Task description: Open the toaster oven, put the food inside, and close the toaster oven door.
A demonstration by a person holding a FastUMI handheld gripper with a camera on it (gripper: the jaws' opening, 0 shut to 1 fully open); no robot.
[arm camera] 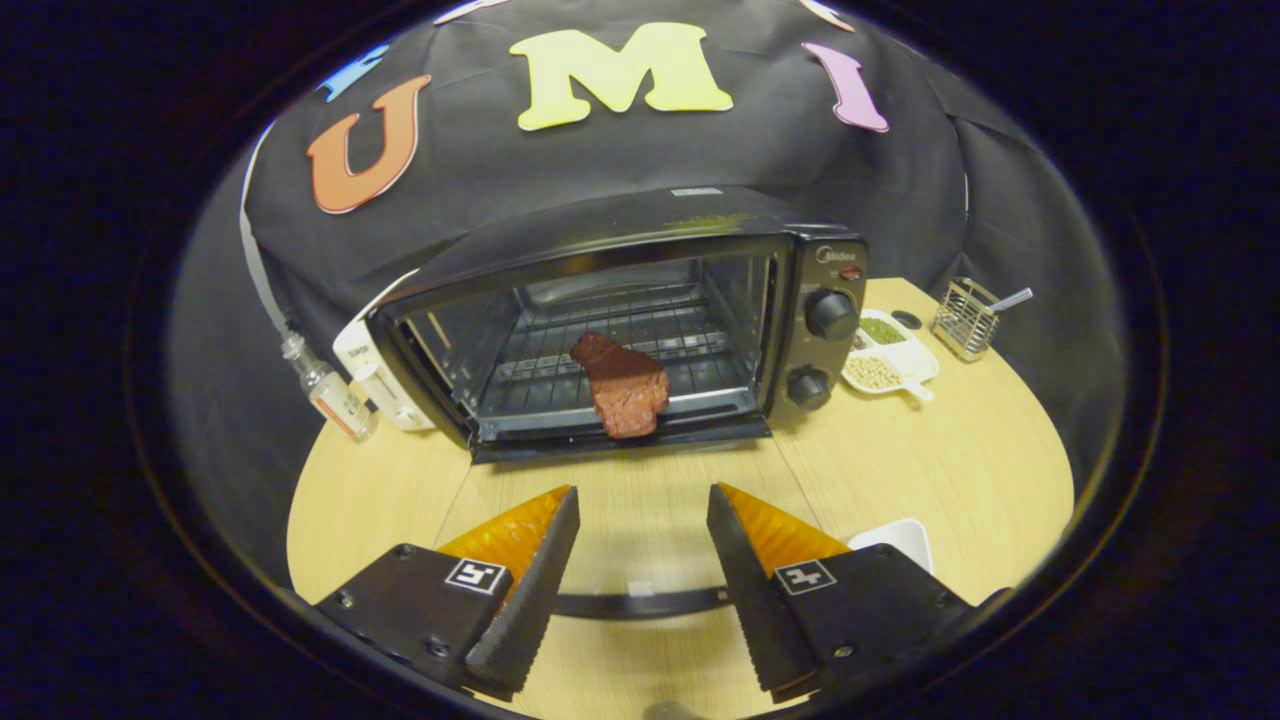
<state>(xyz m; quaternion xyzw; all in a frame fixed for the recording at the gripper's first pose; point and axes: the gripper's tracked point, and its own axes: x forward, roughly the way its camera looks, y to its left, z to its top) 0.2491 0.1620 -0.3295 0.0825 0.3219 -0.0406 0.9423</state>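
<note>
the claw (642, 525) is spread wide and holds nothing, hovering over the bench (960, 470). just under its fingers lies the dropped-open glass door (640, 603), its dark handle bar crossing between them. beyond, the toaster oven (640, 330) stands open, and the food (622, 385), a reddish slab of meat, rests on the wire rack with its front end hanging over the sill. loading looks done; closing remains. the meat may need nudging deeper first, then the door lifted shut.

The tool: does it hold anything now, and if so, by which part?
Nothing is held. The tool is open, with only bare table between its fingers. The meat lies on the toaster oven rack, beyond them.
</note>
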